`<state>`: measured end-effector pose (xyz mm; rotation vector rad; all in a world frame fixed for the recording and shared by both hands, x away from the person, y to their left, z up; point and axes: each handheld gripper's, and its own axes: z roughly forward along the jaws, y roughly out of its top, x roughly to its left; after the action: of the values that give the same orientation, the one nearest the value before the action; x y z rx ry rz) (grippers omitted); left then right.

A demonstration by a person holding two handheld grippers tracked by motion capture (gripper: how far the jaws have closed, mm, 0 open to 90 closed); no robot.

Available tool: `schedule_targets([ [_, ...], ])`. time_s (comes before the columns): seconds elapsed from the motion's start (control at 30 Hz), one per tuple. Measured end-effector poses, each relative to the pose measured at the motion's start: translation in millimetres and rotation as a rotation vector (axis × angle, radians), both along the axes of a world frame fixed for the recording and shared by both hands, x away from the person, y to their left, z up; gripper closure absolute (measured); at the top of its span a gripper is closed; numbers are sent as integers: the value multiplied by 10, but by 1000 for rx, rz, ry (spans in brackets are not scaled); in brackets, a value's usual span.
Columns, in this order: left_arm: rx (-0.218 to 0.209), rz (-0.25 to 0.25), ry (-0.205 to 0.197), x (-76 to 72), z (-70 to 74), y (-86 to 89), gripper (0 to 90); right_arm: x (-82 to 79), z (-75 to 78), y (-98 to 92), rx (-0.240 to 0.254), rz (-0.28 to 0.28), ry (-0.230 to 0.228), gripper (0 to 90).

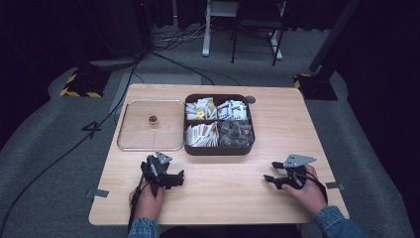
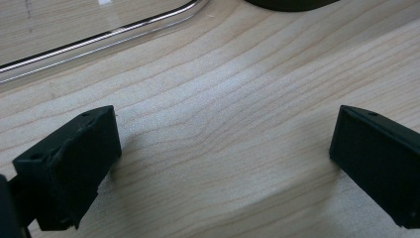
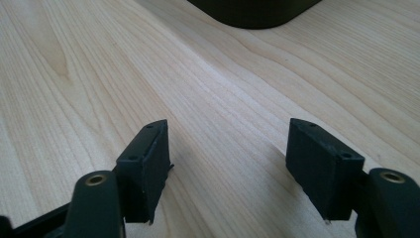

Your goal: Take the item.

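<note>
Both grippers are resting low on the counter [image 1: 223, 198] near its front edge, w/ nothing held. Left gripper [image 1: 166, 174] is sitting just in front of the clear lid [image 1: 151, 126], which is lying flat w/ its small brass knob [image 1: 153, 119] up, beside the dark compartment box [image 1: 219, 124]. The lid being off leaves the box open from above, so its packets are probably meant to be reached next.

Left gripper fingers [image 2: 69, 168] are standing wide apart over bare wood, lid rim [image 2: 99, 39] just ahead. Right gripper [image 1: 277, 174] is lying further right, fingers [image 3: 143, 168] also apart, box corner [image 3: 252, 12] ahead of it.

Room: wide bare strip btwn grippers and box, so approach looks free. Lid and box are sitting nearly touching, little gap btwn them; lid's left rim is close to the counter edge, so sliding it that way is risky.
</note>
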<state>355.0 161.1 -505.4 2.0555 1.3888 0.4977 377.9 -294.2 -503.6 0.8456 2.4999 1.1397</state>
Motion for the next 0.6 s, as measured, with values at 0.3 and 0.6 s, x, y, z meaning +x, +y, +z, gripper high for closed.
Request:
schedule_targets([
  [0.3, -3, 0, -1, 15, -1, -2, 0, -2, 1, 1, -1, 2, -3, 342],
  [0.6, -2, 1, -2, 15, -1, -3, 0, -6, 1, 4, -2, 0, -2, 355],
])
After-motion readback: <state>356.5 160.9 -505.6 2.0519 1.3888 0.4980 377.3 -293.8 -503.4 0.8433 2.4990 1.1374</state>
